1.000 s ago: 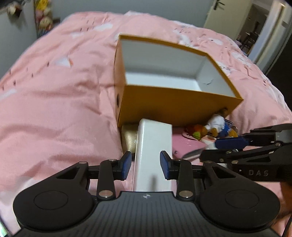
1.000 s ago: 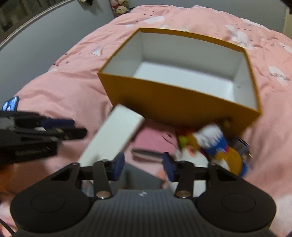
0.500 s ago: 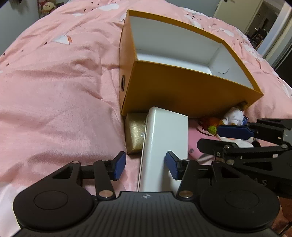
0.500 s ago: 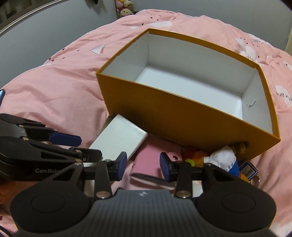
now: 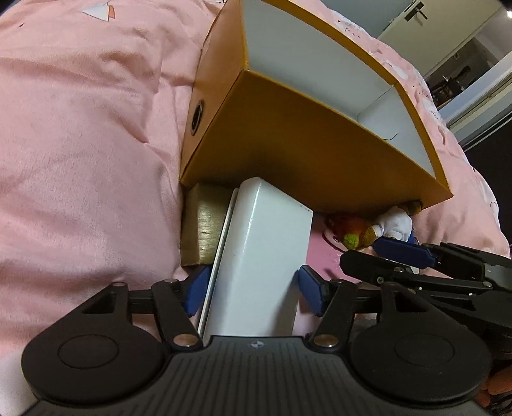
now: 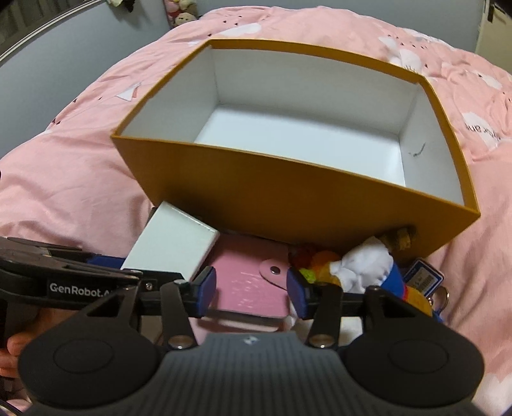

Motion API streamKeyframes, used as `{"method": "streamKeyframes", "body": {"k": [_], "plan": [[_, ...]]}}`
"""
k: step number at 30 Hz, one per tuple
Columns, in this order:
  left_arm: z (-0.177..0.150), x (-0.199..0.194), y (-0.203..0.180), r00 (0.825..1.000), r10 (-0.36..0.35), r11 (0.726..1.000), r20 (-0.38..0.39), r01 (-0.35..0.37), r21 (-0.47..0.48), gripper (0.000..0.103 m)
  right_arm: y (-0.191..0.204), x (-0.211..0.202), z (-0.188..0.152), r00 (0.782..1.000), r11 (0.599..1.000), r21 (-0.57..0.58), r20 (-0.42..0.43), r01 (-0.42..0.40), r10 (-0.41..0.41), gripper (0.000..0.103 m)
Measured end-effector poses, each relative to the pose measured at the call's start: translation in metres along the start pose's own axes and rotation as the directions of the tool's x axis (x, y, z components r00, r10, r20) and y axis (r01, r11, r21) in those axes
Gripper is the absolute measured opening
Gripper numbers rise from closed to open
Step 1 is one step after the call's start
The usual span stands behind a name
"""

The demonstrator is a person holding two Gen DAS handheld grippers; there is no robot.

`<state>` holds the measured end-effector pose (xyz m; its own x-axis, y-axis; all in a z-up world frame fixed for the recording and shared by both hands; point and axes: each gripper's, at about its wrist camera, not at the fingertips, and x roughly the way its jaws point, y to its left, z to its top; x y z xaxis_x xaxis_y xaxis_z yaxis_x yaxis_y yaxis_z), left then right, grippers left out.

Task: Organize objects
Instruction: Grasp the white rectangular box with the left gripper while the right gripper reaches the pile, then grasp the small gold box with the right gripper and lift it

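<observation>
On the pink bed [image 5: 80, 134], the white box [image 5: 262, 256] points lengthwise between the left gripper's [image 5: 252, 288] spread jaws; the right gripper [image 6: 249, 291] is spread too.

A bedroom in someone's home. Nearly everything in sight is a bed [image 6: 73, 179] under a soft pink quilt [image 5: 80, 134] printed with small white shapes. Grey walls [image 6: 64, 67] close it in, and plush toys [image 6: 180, 12] sit against the far wall beyond the bed. To the far right a white door [image 5: 412, 16] with a dark handle stands by an open doorway [image 5: 460, 76] that gives onto another furnished room, dim and too small to make out.
</observation>
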<state>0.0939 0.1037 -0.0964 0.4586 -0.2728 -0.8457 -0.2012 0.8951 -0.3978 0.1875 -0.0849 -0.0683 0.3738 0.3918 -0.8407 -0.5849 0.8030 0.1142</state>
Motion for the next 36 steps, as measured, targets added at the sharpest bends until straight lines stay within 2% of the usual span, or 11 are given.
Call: {"method": "streamKeyframes", "body": {"k": [3, 5, 11, 17, 19, 22, 28, 31, 36], "plan": [[-0.002, -0.006, -0.006, 0.999, 0.028, 0.999, 0.015, -0.029, 0.023, 0.061, 0.002, 0.001, 0.000, 1.000, 1.000, -0.001, -0.001, -0.002, 0.002, 0.053], [-0.003, -0.015, -0.014, 0.997, 0.057, 0.997, 0.042, -0.059, 0.052, 0.048, 0.003, 0.000, 0.000, 1.000, 1.000, -0.010, 0.002, 0.000, 0.000, 0.053], [-0.009, -0.035, -0.033, 0.992, 0.077, 0.991, 0.097, -0.087, 0.103, 0.034, 0.003, -0.007, 0.000, 0.999, 1.000, -0.012, 0.029, 0.014, -0.014, 0.053], [-0.014, -0.059, -0.036, 0.977, 0.122, 0.985, 0.173, -0.141, 0.100, 0.033, 0.006, -0.014, 0.003, 0.998, 0.998, -0.035, 0.050, -0.043, 0.044, 0.053], [-0.012, -0.069, -0.034, 0.974, 0.125, 0.986, 0.189, -0.144, 0.090, 0.033, 0.011, -0.015, 0.005, 0.996, 0.995, -0.063, 0.043, -0.081, 0.084, 0.048], [-0.010, -0.082, -0.033, 0.967, 0.141, 0.982, 0.213, -0.163, 0.091, 0.033, 0.020, -0.012, 0.011, 0.989, 0.985, -0.102, 0.027, -0.140, 0.144, 0.042], [-0.005, -0.097, -0.022, 0.957, 0.177, 0.978, 0.230, -0.198, 0.071, 0.033, 0.038, 0.004, 0.020, 0.981, 0.965, -0.175, -0.025, -0.195, 0.194, 0.041], [-0.004, -0.097, -0.016, 0.942, 0.226, 0.967, 0.249, -0.249, 0.063, 0.033, 0.045, 0.017, 0.024, 0.973, 0.955, -0.189, -0.070, -0.229, 0.219, 0.042], [0.001, -0.100, 0.000, 0.931, 0.257, 0.963, 0.260, -0.270, 0.015, 0.033, 0.051, 0.039, 0.029, 0.968, 0.966, -0.097, -0.110, -0.238, 0.227, 0.066]]}}
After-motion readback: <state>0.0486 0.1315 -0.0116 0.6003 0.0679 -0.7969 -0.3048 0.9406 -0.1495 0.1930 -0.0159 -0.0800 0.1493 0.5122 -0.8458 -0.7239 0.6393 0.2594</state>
